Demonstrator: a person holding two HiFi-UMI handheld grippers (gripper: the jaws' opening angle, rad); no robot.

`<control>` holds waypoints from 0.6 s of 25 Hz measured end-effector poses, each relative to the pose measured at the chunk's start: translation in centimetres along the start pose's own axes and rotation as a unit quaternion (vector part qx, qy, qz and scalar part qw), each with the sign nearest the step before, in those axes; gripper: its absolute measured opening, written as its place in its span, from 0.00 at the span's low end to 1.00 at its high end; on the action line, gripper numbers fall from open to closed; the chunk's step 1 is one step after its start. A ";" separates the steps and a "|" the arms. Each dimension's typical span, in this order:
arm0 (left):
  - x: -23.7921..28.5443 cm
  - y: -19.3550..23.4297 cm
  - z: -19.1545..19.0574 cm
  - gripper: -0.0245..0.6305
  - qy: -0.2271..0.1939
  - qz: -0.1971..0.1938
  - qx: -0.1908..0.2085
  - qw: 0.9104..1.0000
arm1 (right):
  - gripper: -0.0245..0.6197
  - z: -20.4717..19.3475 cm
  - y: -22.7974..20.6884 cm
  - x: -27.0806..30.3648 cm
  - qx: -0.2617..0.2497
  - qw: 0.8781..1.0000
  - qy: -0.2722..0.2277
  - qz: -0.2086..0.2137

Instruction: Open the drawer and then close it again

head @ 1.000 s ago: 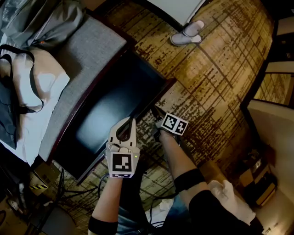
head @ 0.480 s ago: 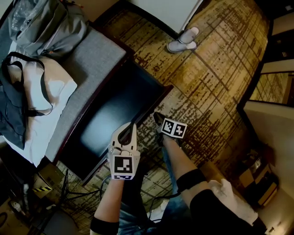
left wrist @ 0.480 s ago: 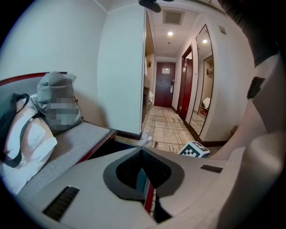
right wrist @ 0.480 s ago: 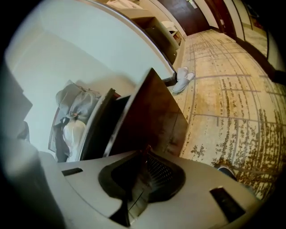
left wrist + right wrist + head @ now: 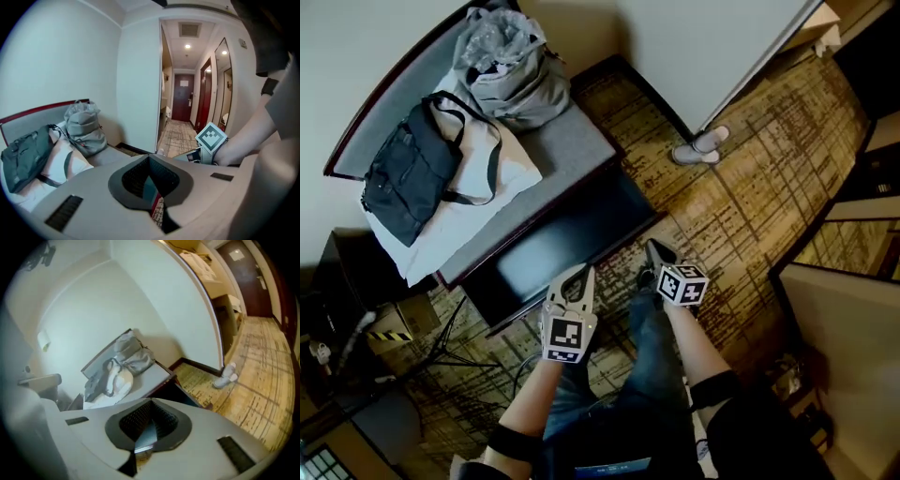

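Dark drawer open, left tool, right tool, jaws together, empty

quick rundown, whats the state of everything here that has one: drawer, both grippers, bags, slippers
drawer: pulled out, open
left gripper: shut, nothing between its jaws
right gripper: shut, jaws have just closed, nothing between them
dark bag: lying flat on the bench cushion
gray bag: standing upright on the cushion
slippers: side by side on the floor
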State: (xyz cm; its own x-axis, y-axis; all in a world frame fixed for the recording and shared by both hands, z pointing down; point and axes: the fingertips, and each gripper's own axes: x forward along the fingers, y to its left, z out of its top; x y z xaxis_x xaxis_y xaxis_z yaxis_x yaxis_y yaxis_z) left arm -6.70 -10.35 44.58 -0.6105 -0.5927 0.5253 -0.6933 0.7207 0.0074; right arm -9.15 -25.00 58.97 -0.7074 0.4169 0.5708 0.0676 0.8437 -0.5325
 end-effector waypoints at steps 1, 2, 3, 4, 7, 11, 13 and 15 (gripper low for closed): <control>-1.3 0.5 0.9 0.04 -0.004 0.009 -0.009 1.000 | 0.04 1.8 2.1 -0.8 -0.027 1.000 -0.003 0.011; -2.6 1.0 1.8 0.04 -0.008 0.019 -0.017 1.000 | 0.04 3.6 4.1 -1.5 -0.054 0.998 -0.007 0.023; -3.8 1.6 2.6 0.04 -0.013 0.030 -0.024 0.999 | 0.04 5.3 6.2 -2.1 -0.084 0.996 -0.012 0.035; -4.9 2.3 3.3 0.04 -0.018 0.042 -0.031 0.998 | 0.04 6.9 8.1 -2.7 -0.114 0.992 -0.018 0.047; -8.8 4.3 4.4 0.04 -0.028 0.083 -0.056 0.995 | 0.04 10.4 14.4 -4.6 -0.193 0.978 -0.028 0.081; -13.7 7.6 5.4 0.04 -0.039 0.139 -0.091 0.985 | 0.04 13.7 21.9 -7.1 -0.273 0.954 -0.044 0.114; -16.1 8.8 6.0 0.04 -0.046 0.162 -0.096 0.981 | 0.04 14.5 25.1 -8.2 -0.296 0.944 -0.050 0.137; -18.4 10.1 6.3 0.04 -0.053 0.187 -0.103 0.976 | 0.04 15.1 27.9 -9.1 -0.310 0.935 -0.056 0.160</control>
State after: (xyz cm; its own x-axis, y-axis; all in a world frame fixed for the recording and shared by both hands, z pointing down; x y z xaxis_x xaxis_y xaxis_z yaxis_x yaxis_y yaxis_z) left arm -4.85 5.54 29.57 -0.8497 -0.3010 0.4329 -0.3296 0.9441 0.0095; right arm -11.45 -10.37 29.54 -0.6470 0.6737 0.3571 0.6598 0.7294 -0.1805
